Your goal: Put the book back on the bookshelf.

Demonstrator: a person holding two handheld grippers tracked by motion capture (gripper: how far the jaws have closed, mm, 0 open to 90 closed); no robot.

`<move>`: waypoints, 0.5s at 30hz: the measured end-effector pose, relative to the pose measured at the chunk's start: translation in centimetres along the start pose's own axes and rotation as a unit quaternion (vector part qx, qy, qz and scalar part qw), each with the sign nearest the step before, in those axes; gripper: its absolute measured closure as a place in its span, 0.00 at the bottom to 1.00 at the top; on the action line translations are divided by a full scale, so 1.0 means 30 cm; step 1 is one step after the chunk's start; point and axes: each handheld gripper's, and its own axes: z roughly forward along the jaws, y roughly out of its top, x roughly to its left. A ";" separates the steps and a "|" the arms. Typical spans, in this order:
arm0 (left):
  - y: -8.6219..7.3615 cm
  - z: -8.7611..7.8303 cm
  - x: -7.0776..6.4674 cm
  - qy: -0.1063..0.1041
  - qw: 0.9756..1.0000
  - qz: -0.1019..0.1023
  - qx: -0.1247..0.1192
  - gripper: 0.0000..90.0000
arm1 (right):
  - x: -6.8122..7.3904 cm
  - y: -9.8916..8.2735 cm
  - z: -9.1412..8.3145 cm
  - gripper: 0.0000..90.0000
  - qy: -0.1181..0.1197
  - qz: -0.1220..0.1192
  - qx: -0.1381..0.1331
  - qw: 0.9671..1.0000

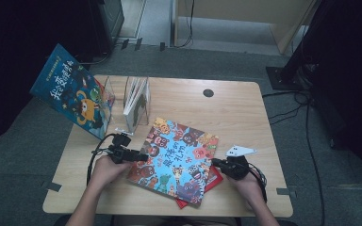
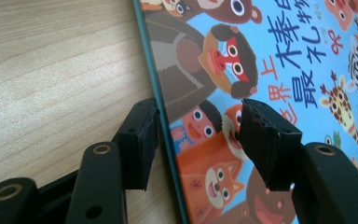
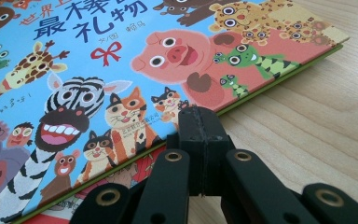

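A picture book with a bright blue cover of cartoon animals point(image 1: 176, 155) point(image 2: 279, 56) point(image 3: 98, 70) lies flat on the wooden table point(image 1: 235, 108), on top of a red book point(image 1: 214, 181) point(image 3: 121, 173). My left gripper point(image 1: 143, 157) point(image 2: 198, 140) is at the book's left edge with its jaws open. One pad is over the bare wood and the other over the cover, with the edge running between them. My right gripper point(image 1: 217, 164) point(image 3: 200, 133) is shut with nothing in it, its tips at the book's right edge.
A clear stand point(image 1: 107, 96) at the table's back left props up a dark blue book point(image 1: 73, 89), and another book point(image 1: 136, 101) stands upright beside it. A round black hole point(image 1: 208, 92) is near the back edge. Bare wood shows to the right of the books.
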 end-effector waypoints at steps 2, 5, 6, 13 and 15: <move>0.004 0.003 -0.003 0.002 1.000 -0.006 0.000 0.51 | -0.002 -0.001 0.001 1.00 0.003 0.005 -0.001 1.000; 0.016 0.006 0.005 -0.007 1.000 -0.023 0.007 0.53 | -0.003 -0.001 0.001 1.00 0.005 0.009 0.000 1.000; 0.020 0.006 0.012 -0.014 0.999 -0.031 0.009 0.54 | -0.002 0.001 0.001 1.00 0.003 0.006 0.001 1.000; 0.031 0.007 0.012 -0.012 0.998 -0.056 0.016 0.57 | 0.005 0.006 0.001 1.00 -0.004 0.003 0.007 1.000; 0.036 0.000 0.016 -0.015 0.997 -0.067 0.023 0.59 | 0.004 0.005 0.001 1.00 -0.003 0.006 0.006 1.000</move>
